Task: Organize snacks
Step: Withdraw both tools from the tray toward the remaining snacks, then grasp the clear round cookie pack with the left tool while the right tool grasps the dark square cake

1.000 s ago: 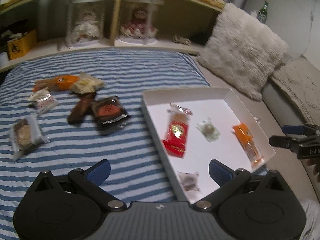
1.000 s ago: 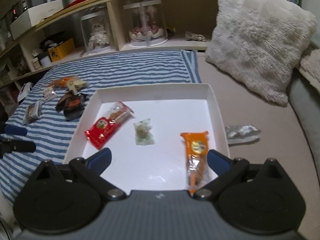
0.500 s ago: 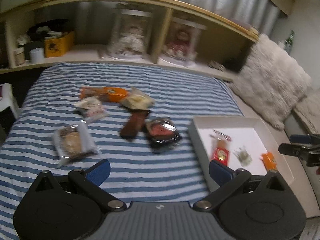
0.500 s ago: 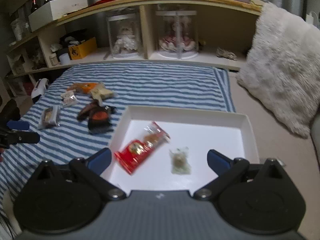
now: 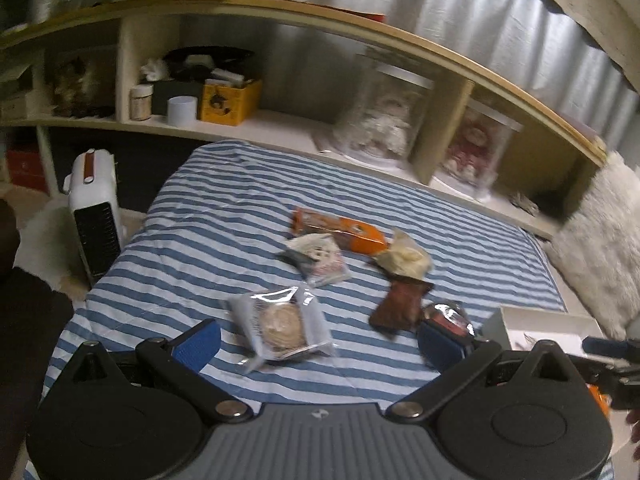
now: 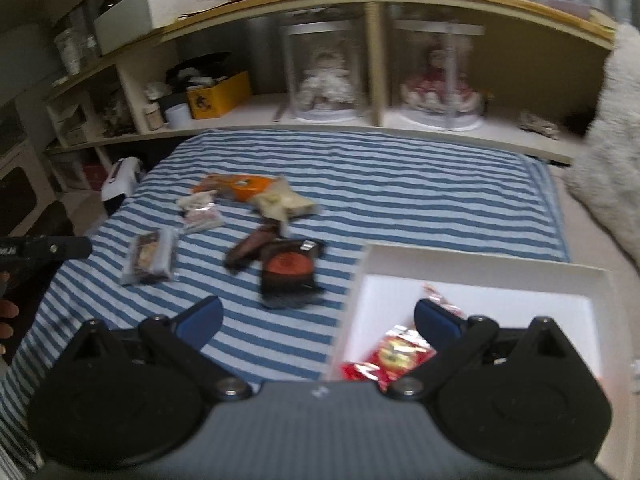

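Both tongs are standing spread and empty — the left tongs (image 5: 318, 338) are hovering over the round cookie packet (image 5: 280, 322), the right tongs (image 6: 318, 316) beside the white tray (image 6: 476, 266).

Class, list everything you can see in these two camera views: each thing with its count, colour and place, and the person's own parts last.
Cookie packet: 1, clear, near edge of blanket.
Orange packet: 1, orange, far end of pile.
Brown packet: 1, brown, mid-pile.
Dark packet: 1, black with red disc, beside the tray.
Red packet: 1, red, inside the tray.
Tray: 1, white, right of blanket.
Blanket: 1, blue-white striped.
Yellow box: 1, on shelf.
Dolls in clear domes: 2, on shelf.
Left hand-held gripper: open, empty.
Right hand-held gripper: open, empty.
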Available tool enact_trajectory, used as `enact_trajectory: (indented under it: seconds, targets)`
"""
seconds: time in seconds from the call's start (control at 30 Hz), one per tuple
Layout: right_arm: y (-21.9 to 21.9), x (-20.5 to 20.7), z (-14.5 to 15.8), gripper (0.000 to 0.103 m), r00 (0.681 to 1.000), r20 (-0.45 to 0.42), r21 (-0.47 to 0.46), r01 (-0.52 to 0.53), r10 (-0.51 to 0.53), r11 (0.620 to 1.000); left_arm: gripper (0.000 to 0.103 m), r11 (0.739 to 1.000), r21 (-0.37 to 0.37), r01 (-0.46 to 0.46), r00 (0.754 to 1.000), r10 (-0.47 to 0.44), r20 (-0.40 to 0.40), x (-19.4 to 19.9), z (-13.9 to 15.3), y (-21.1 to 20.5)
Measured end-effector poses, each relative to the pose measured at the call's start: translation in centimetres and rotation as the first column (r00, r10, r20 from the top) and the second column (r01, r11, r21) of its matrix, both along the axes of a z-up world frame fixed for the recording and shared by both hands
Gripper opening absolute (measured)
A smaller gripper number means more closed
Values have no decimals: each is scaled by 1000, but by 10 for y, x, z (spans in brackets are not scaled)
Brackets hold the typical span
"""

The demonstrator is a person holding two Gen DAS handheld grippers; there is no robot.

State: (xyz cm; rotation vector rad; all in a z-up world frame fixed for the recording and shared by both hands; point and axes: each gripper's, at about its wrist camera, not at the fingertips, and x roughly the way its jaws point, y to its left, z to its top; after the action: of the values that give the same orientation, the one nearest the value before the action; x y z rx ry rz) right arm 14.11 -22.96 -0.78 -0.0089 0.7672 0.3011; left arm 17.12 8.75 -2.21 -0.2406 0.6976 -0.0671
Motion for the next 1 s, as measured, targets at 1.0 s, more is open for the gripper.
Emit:
enact_trajectory:
  seconds: [1.0]
  targets:
    - [75,110,-95,102,999,19,-151,-44,47,988,103,987,12,-162,961,161,-223,103,-92,-11]
